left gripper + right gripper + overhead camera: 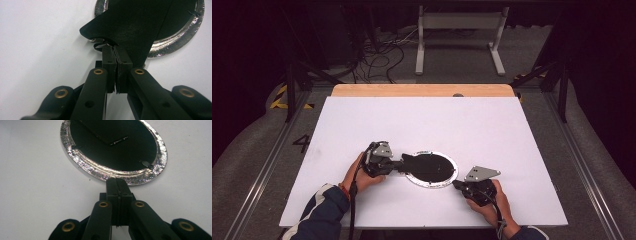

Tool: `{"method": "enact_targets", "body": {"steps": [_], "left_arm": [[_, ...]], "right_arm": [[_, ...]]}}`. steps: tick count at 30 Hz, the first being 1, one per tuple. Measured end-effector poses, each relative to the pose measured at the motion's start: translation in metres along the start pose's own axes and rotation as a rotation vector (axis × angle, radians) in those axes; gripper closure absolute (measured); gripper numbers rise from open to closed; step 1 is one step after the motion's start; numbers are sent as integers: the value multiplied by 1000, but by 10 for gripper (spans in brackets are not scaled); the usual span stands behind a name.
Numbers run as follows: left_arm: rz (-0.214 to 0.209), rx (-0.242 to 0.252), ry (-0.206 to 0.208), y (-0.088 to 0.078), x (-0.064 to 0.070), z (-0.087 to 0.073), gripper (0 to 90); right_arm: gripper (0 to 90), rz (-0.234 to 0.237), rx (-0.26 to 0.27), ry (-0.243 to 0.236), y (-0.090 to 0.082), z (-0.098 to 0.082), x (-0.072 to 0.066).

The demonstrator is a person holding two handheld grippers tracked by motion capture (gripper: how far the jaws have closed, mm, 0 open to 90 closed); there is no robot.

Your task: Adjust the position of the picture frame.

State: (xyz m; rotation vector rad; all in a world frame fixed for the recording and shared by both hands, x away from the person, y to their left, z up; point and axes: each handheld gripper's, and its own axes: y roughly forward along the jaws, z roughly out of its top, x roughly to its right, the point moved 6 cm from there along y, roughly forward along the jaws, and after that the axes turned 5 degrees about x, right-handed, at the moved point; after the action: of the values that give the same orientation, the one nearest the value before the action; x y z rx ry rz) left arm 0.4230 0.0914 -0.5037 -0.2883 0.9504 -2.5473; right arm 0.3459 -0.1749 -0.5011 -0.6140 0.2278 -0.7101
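High view: your left gripper lies low on the white table, reaching in from the left to the round silver-rimmed plate near the table's front middle. Your right gripper sits at the plate's lower right edge. Both hands rest on the board; striped sleeve at left. From up here the plate's inside reads as one black oval, with a black tab poking out on the left toward your left gripper.

Left gripper view: that tab is a black sheet, a broad flap lying across the plate and hanging past its rim. Your left jaws are pressed together, pinching the near edge of this sheet, right beside the crinkled foil rim. A small curl of torn foil or film sits at the tips; which of the two, you cannot tell.

Right gripper view: your right jaws are pressed tight together, their tips touching or just over the near foil rim of the plate. Whether they hold any foil you cannot tell; nothing shows between the pads. This view gives the embossed rim, two small nicks in the black lining, and a straight edge of the sheet across the plate's far side
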Motion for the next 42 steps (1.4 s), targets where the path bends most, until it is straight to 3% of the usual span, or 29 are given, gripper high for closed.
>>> {"method": "enact_targets", "body": {"steps": [4, 11, 16, 28, 33, 34, 36, 42], "left_arm": [[-59, 15, -28, 0, 6, -2, 866], [-29, 16, -11, 0, 13, -2, 900], [-42, 20, -4, 0, 18, -3, 900], [-67, 16, 12, 0, 32, -5, 900], [-56, 8, 50, 0, 38, -5, 900], [-59, 7, 61, 0, 38, -5, 900], [-57, 11, 36, 0, 39, -5, 900], [-84, 18, 34, 0, 37, -5, 900]], "right_arm": [[900, -8, -14, 24, 2, 2, 1], [900, 6, -26, 46, 3, 4, 6], [900, -10, -28, 71, 4, 6, 14], [900, -62, -26, 71, 7, 9, 30], [900, -65, -24, 84, 10, 11, 37], [900, -65, -25, 89, 9, 10, 37], [900, -65, -26, 77, 9, 10, 34], [900, -19, -38, 42, 5, 7, 17]]}}
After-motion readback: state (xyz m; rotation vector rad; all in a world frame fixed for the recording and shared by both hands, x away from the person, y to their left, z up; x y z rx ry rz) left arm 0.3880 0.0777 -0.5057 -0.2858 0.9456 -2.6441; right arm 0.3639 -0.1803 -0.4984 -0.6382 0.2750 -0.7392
